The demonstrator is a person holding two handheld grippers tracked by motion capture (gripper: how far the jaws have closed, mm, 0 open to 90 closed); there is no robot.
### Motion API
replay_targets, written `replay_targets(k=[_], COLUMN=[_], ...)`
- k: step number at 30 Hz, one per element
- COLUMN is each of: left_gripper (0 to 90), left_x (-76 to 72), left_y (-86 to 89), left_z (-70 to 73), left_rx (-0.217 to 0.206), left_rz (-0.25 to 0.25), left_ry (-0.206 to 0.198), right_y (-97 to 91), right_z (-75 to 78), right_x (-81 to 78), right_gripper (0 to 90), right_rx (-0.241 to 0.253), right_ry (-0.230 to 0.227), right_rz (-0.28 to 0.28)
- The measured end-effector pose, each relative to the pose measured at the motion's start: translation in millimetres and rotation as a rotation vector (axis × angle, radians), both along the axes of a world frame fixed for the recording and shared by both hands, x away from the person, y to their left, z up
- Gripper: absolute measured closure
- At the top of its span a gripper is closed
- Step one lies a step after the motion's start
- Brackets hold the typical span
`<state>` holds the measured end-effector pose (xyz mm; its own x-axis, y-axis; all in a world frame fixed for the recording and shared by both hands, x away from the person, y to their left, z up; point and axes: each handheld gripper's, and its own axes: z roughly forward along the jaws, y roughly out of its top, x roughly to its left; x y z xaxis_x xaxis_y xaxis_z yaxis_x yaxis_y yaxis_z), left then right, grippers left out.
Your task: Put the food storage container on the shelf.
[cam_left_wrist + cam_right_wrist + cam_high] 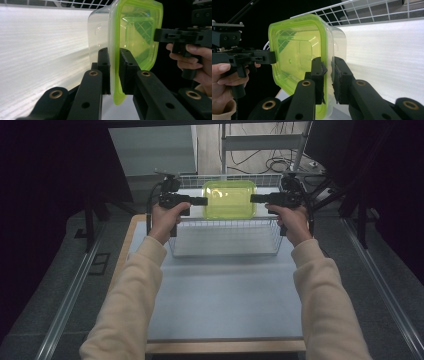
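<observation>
A clear plastic food container with a lime-green lid (229, 199) hangs in the air over the wire basket (227, 238), lid facing up. My left gripper (204, 201) is shut on the lid's left rim, and my right gripper (253, 198) is shut on its right rim. In the left gripper view the container's green rim (115, 75) sits pinched between the two black jaws, with the other gripper (160, 35) on the far edge. In the right gripper view the rim (328, 72) is clamped the same way, and the opposite gripper (272, 57) holds the far side.
The white wire basket stands at the far end of the pale table mat (225, 295), its white floor below the container. A metal rack and cables (265, 150) lie behind it. Dark curtains flank both sides. Both sleeved forearms reach in from below.
</observation>
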<state>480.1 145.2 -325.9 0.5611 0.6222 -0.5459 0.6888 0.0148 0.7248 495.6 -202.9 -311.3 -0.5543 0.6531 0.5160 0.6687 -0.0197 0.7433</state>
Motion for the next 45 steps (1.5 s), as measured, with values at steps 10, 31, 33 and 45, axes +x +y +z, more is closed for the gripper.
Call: replay_targets(k=[10,31,33,45], left_gripper=[80.3,69.4,67.5,25.8], left_x=[8.7,22.9,23.7,24.7], left_y=[-2.5,-2.9,-3.9,-7.7], left_z=[1.2,-6.5,-7.7,-8.5], left_rx=[-0.009,-0.015,-0.011,0.052], left_rz=[0.028,0.076,0.079,0.117], left_ry=[0.020,0.013,0.009,-0.053], right_y=[3.4,11.4,11.9,15.3], right_z=[3.4,-3.8,-4.6,-3.1], right_x=[6.0,17.8,18.1,14.8], right_gripper=[79.2,71.1,69.9,43.2], right_rx=[-0.041,-0.093,-0.094,-0.161], right_ry=[0.000,0.004,0.003,-0.042], right_rz=[-0.031,-0.077,-0.082,-0.116])
